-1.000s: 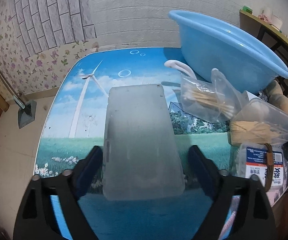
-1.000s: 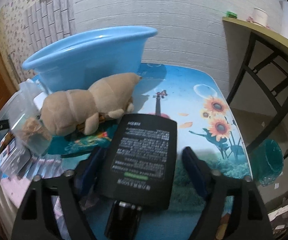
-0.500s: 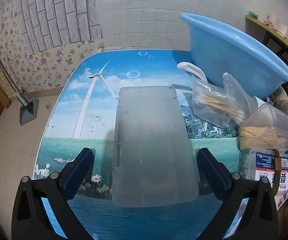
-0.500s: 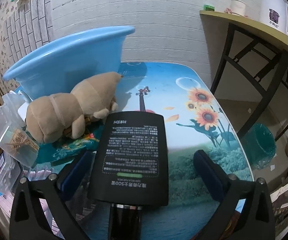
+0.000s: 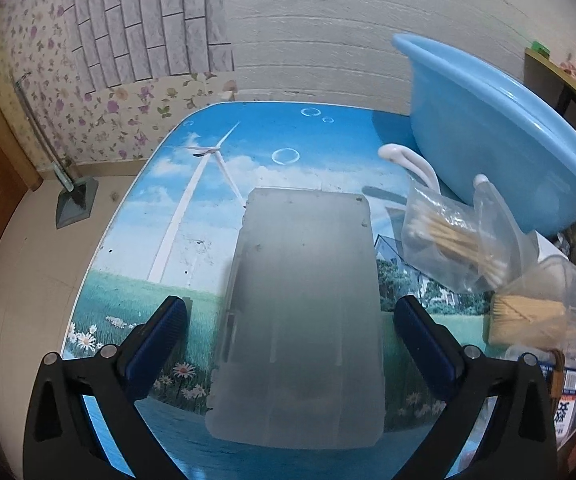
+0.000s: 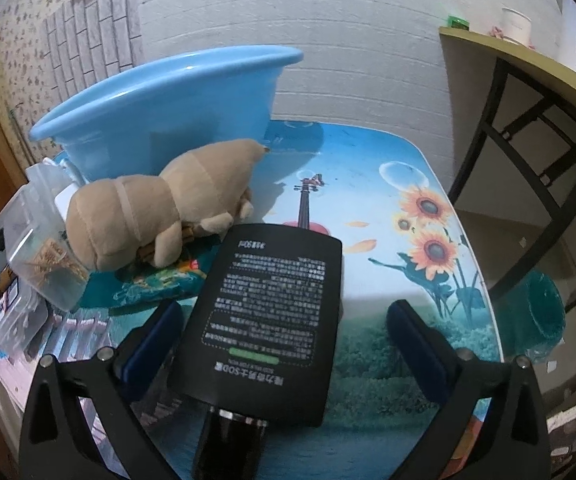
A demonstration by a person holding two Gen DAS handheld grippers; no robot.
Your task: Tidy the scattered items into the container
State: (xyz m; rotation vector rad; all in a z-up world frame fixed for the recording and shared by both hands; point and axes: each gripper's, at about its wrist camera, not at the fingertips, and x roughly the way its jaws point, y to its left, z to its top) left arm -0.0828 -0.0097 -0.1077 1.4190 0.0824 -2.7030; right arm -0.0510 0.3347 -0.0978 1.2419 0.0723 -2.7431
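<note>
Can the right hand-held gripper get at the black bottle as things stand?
Probably yes: the right hand-held gripper is open with the black bottle lying between its blue pads, untouched, nothing blocking.

Black flat bottle (image 6: 265,316) btwn the right gripper's fingers bore white small print, upside down, too small to read, plus a green bar. Packet (image 5: 568,396) right of the left gripper showed a barcode and large blue characters, cut off, unreadable.

Your left gripper (image 5: 292,340) angled downward, jaws just opened wide, pads pressing nothing, your right gripper (image 6: 283,340) likewise angled down, jaws just opened, 2 blue pads clear.
</note>
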